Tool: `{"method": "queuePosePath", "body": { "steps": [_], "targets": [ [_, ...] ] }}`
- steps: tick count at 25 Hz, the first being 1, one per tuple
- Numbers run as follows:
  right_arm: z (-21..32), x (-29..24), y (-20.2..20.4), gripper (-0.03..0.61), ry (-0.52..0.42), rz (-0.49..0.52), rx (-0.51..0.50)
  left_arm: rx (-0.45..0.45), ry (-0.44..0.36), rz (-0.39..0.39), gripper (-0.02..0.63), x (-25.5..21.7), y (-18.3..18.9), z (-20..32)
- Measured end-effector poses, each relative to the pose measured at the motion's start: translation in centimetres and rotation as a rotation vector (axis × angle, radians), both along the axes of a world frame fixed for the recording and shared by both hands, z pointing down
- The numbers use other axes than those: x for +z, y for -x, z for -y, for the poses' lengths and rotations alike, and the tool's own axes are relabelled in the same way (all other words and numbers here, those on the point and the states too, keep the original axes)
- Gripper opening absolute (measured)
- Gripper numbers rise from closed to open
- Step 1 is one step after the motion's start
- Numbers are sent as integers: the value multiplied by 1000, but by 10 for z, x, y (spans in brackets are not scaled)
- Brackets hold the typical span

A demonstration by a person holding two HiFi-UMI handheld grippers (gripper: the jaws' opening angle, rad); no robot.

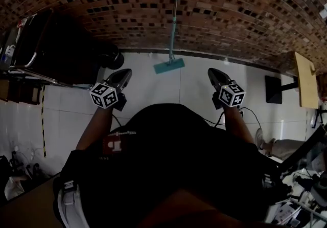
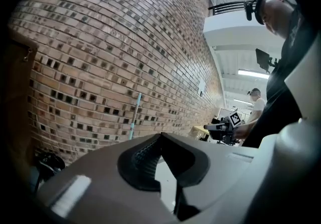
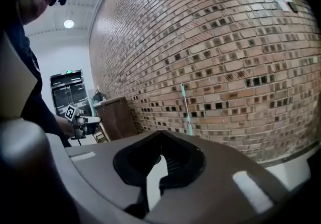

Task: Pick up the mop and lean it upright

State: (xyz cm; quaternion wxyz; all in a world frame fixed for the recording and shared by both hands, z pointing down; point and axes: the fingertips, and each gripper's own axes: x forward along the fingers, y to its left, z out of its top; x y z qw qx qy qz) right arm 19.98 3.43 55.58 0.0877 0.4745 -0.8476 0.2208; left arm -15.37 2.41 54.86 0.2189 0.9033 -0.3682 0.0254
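Observation:
A teal-handled mop [image 1: 173,15] stands upright against the brick wall, its teal head [image 1: 169,66] on the pale floor. Both grippers are held out in front of me, well short of the mop, one to each side of it. My left gripper [image 1: 124,74] is shut with nothing between its jaws. My right gripper [image 1: 212,72] is also shut and empty. In the left gripper view the mop handle [image 2: 134,116] rises beyond the closed tips [image 2: 160,135]. The right gripper view shows the mop handle [image 3: 185,110] just right of its closed tips [image 3: 160,132].
A dark cabinet [image 1: 56,48] and a black round object [image 1: 113,60] stand at the wall on the left. A wooden board [image 1: 305,78] and a black stand base [image 1: 272,89] are at the right. Another person [image 2: 256,102] stands far off. Cables lie on the floor by my feet.

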Motion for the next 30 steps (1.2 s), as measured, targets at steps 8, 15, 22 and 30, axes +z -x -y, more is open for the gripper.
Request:
{"method": "queuePosePath", "body": {
  "steps": [8, 15, 22, 30],
  "targets": [
    [65, -3, -42, 15, -23, -11, -140, -98, -18, 2, -2, -10, -58, 30],
    [104, 3, -42, 14, -14, -7, -176, -118, -13, 0, -2, -11, -63, 53],
    [156, 15, -10, 15, -1, -53, -141, -57, -17, -37, -2, 5, -38, 118],
    [233, 5, 38, 17, -1, -70, -21, 60, -28, -27, -2, 0, 26, 209]
  ]
}}
